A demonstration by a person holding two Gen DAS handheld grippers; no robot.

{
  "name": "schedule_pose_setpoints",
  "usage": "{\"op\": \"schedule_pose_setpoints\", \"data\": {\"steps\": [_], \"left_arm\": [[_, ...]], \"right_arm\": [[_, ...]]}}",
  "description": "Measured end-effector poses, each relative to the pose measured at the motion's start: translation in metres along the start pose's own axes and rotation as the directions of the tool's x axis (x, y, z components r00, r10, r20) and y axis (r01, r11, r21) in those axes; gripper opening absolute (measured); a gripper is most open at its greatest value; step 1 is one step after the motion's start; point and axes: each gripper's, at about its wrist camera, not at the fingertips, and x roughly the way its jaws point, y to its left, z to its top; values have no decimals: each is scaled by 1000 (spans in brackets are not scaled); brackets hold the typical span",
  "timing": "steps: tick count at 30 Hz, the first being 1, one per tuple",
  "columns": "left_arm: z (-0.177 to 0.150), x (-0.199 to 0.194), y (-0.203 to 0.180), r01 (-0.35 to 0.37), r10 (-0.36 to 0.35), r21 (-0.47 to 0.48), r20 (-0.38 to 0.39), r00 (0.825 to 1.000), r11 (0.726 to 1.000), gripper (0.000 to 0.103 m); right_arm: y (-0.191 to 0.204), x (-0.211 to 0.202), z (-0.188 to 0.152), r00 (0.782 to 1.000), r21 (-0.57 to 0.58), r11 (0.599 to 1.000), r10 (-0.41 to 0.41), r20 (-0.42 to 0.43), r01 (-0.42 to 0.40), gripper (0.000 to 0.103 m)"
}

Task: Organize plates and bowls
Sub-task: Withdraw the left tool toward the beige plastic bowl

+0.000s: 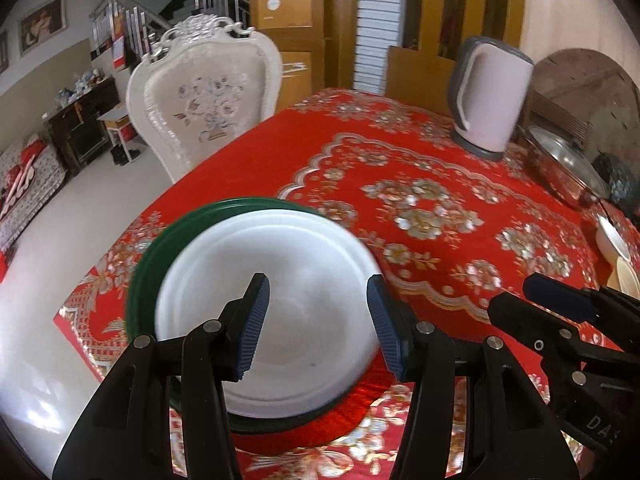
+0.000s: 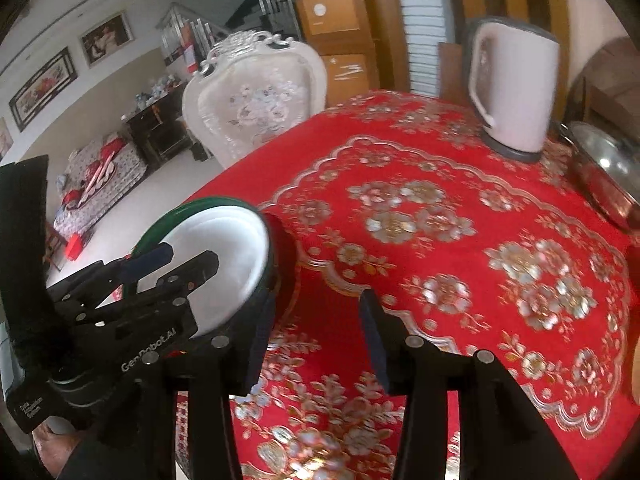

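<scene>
The left gripper [image 1: 318, 322] hangs with its jaws parted over a white plate [image 1: 276, 296], the blue ribbed pads clear of it and nothing between them. The right gripper [image 2: 316, 344] has its jaws released too, with only red cloth showing in the gap. The white plate lies on a dark green plate [image 1: 146, 280] near the desk's left corner.

The left wrist view looks down into the stacked plates and catches the right gripper's fingers at its right edge, plus pale dishes [image 1: 616, 256] at the far right rim of the desk. The right wrist view sees the same plates edge-on at its left, partly behind the left gripper, whose body reads "GenRobot.AI"; a smaller label below it is too blurred to read.

The desk [image 2: 460, 208] wears a red cloth with gold and silver flowers. A white kettle [image 2: 516, 88] with grey trim stands upright at the far side, a steel pan [image 2: 604, 172] beside it. A white carved chair [image 2: 260, 100] sits at the far edge. Beyond are framed pictures [image 2: 106, 38], a staircase railing, a dark cabinet and wooden doors.
</scene>
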Motion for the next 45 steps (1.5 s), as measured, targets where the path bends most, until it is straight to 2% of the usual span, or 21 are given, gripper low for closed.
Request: {"op": "schedule_pose_setpoints", "data": {"steps": [10,22,34,45], "left_arm": [[0,-3,-53,68,-68,78,-8,998,995,51],[-5,-9,-120,134,-133,178,-17,991,975,51],[-16,-8,-185,206,-198,266,-59,978,942,51],[-26,-11,-242,286,-266,325,-105,958,901,51]], "right_arm": [[-43,-23,-18,998,72,996,-55,3,55,45],[-96,-57,-40,993,169,980,-113,16,109,48],[-150,-86,-67,986,265,951,-168,12,159,48],[-194,-111,-92,978,353,916,-208,9,191,48]]}}
